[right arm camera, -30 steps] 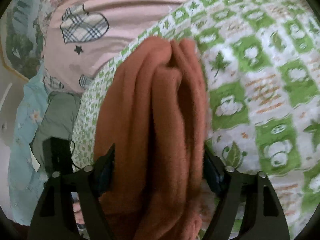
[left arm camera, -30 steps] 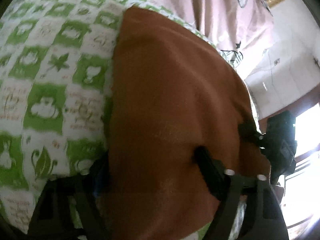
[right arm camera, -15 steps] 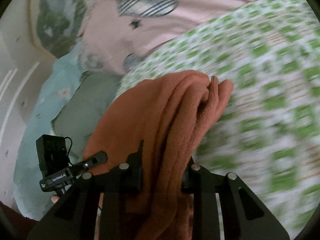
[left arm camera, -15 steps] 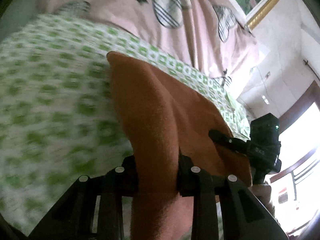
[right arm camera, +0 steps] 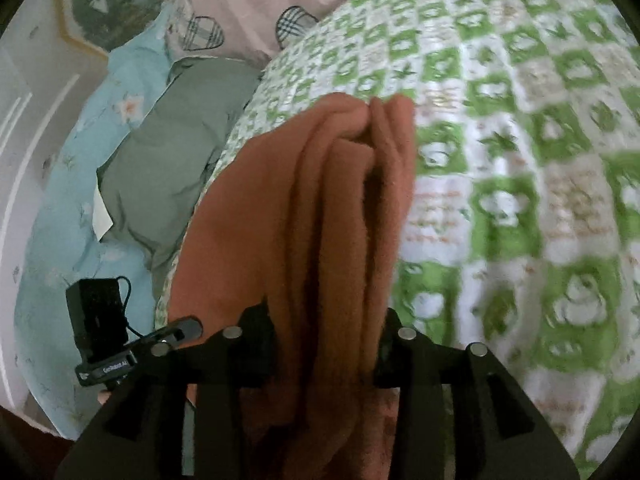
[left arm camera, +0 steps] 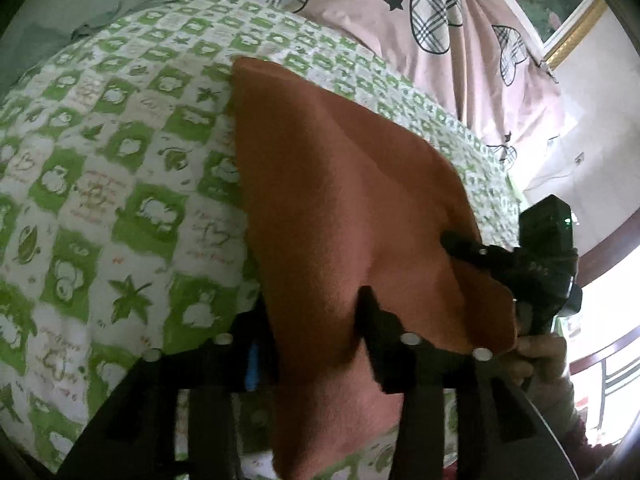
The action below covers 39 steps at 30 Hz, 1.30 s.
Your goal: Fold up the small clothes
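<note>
Both tools, left [left arm camera: 316, 344] and right [right arm camera: 326, 348], loosening around orange cloth [left arm camera: 344, 200] over open green quilt [left arm camera: 120, 200]

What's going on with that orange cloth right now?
A person is folding a rust-orange fleece garment over the green-and-white checked bedspread. Both tongs have an end of it between their fingers: the left tongs on the flat side, the right tongs on the bunched layers. Both jaws have just been opening, so the fabric may be getting released onto the bed.

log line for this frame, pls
left gripper: jaws astride orange cloth | right gripper: same, bunched edge | surface: green-check cover
</note>
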Available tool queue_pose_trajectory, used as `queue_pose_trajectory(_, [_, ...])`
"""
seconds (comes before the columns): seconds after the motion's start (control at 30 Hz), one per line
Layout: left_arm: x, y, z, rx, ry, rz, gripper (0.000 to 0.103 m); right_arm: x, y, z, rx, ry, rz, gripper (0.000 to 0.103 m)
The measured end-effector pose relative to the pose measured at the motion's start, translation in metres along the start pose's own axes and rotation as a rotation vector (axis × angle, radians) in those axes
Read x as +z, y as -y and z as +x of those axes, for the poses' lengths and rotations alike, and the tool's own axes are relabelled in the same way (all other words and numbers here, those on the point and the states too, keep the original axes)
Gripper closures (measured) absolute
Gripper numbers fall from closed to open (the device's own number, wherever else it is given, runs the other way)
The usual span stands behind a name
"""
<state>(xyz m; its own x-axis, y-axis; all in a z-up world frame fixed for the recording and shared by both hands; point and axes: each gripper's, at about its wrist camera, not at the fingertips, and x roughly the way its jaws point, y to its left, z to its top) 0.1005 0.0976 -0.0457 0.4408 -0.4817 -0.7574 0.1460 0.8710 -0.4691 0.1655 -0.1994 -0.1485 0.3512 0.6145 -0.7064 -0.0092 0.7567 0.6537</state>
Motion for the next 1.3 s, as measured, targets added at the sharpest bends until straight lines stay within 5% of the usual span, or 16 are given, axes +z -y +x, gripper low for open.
queue_pose_trajectory(0.1, [0.001, -0.001, -0.010, 0.018, 0.028, 0.010, 0.052, -0.002, -0.001, -0.016, -0.049, 0.023, 0.005, 0.050])
queue_pose_trajectory(0.23, [0.009, -0.001, -0.034, 0.041, 0.108, 0.032, 0.053, 0.018, -0.016, -0.052, -0.126, 0.136, -0.039, 0.049])
queue_pose_trajectory(0.3, [0.014, 0.005, -0.047, 0.024, 0.159, 0.050, 0.054, 0.033, -0.023, -0.056, -0.085, 0.158, -0.044, 0.049])
queue_pose_trajectory(0.4, [0.018, 0.017, -0.052, -0.022, 0.172, 0.091, 0.054, 0.058, -0.026, -0.041, 0.008, 0.128, -0.019, 0.049])
queue_pose_trajectory(0.53, [0.017, 0.034, -0.037, -0.071, 0.124, 0.145, 0.054, 0.085, -0.013, -0.001, -0.023, 0.043, 0.074, 0.049])
queue_pose_trajectory(0.57, [0.014, 0.037, -0.031, -0.082, 0.101, 0.163, 0.054, 0.091, -0.008, 0.010, -0.010, 0.023, 0.105, 0.051])
queue_pose_trajectory(0.67, [0.009, 0.041, -0.019, -0.092, 0.055, 0.178, 0.056, 0.098, -0.007, 0.022, 0.012, 0.010, 0.115, 0.089])
queue_pose_trajectory(0.8, [0.001, 0.044, -0.009, -0.125, 0.001, 0.174, 0.060, 0.091, -0.039, -0.005, 0.062, 0.154, -0.029, 0.091])
queue_pose_trajectory(0.97, [-0.011, 0.047, 0.006, -0.133, -0.045, 0.174, 0.061, 0.071, -0.017, -0.003, -0.110, 0.159, -0.022, 0.091])
queue_pose_trajectory(1.3, [-0.027, 0.064, 0.022, -0.133, -0.063, 0.216, 0.058, 0.057, 0.003, -0.009, -0.249, 0.158, -0.004, 0.092])
